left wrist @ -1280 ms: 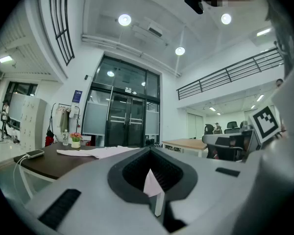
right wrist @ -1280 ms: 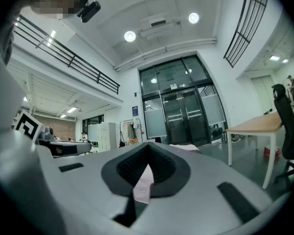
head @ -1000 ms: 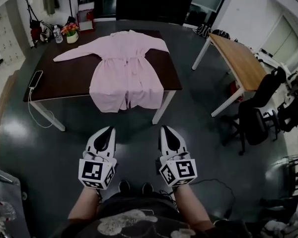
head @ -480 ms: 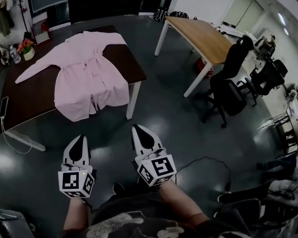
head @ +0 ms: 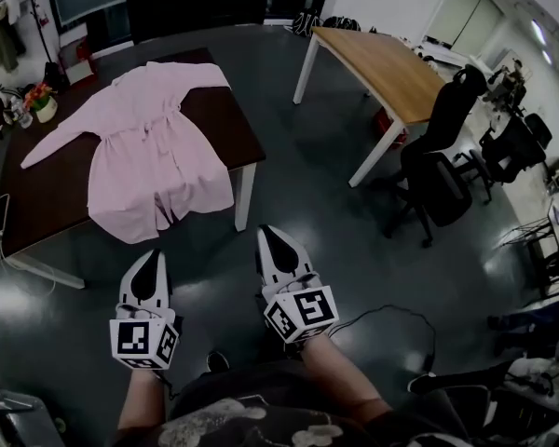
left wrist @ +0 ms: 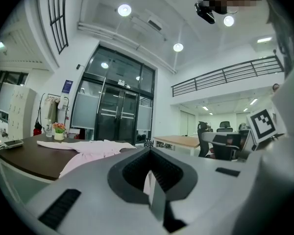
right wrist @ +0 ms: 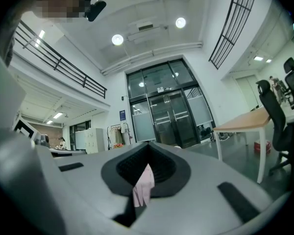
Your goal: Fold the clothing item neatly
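A pink robe (head: 154, 152) lies spread flat on the dark table (head: 238, 124) at the upper left, sleeves out and its hem hanging over the near edge. Both grippers are held level over the floor, well short of the table. My left gripper (head: 150, 253) is shut with nothing in it. So is my right gripper (head: 268, 232), beside it. The left gripper view shows the robe (left wrist: 95, 151) on the table (left wrist: 29, 158) past the closed jaws of the left gripper (left wrist: 149, 153). In the right gripper view a strip of the pink robe (right wrist: 144, 185) shows beyond the right gripper (right wrist: 148, 148).
A light wooden table (head: 382, 63) stands at the upper right with a black office chair (head: 443, 156) beside it. A phone (head: 0, 214) and a flower pot (head: 45, 105) sit at the dark table's left side. A cable (head: 382, 313) lies on the floor by my right.
The head view has swung, so the dark table now sits at the upper left. Both grippers have moved a little across the floor and stay shut.
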Demonstrator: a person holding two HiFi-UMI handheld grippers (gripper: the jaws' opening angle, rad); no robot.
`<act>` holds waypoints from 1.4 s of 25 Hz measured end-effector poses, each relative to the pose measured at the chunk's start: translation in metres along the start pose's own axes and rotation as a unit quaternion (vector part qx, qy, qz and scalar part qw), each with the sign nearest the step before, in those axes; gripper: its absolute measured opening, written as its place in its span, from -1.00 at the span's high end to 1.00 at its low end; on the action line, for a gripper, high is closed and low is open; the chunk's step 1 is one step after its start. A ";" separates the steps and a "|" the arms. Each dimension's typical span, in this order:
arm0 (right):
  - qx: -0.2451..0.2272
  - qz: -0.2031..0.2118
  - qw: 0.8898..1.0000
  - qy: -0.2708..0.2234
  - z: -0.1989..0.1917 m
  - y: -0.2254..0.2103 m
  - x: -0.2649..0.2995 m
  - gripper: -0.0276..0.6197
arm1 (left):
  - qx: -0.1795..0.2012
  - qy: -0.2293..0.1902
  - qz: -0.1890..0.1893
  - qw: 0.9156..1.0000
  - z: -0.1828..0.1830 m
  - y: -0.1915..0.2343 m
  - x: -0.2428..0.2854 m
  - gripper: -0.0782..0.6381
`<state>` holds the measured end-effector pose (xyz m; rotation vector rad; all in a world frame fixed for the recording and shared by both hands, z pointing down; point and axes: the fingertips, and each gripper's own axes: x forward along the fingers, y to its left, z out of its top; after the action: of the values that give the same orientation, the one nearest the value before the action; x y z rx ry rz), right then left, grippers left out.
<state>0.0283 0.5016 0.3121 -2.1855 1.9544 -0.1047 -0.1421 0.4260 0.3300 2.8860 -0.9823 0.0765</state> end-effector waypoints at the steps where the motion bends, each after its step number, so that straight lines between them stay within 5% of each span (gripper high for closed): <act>1: -0.002 0.000 1.000 -0.004 0.004 -0.013 0.003 0.95 | 0.004 0.000 0.002 1.000 0.002 -0.008 0.010 0.76; 12: 0.005 0.024 1.000 0.000 0.034 -0.168 0.027 0.95 | 0.006 0.001 0.030 1.000 0.012 -0.102 0.136 0.76; 19: 0.021 0.028 0.999 0.005 0.033 -0.217 0.037 0.95 | 0.010 0.010 0.028 1.000 0.010 -0.139 0.182 0.76; 27: 0.015 0.028 0.999 0.036 0.012 -0.242 0.084 0.95 | 0.024 0.032 0.032 0.999 -0.002 -0.125 0.240 0.76; 35: 0.004 0.015 0.999 0.032 0.018 -0.282 0.190 0.95 | 0.014 0.025 0.010 1.000 0.008 -0.084 0.346 0.76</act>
<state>0.3292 0.3443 0.3346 -2.1720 2.0164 -0.1783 0.1838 0.2819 0.3430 2.8848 -1.0085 0.1635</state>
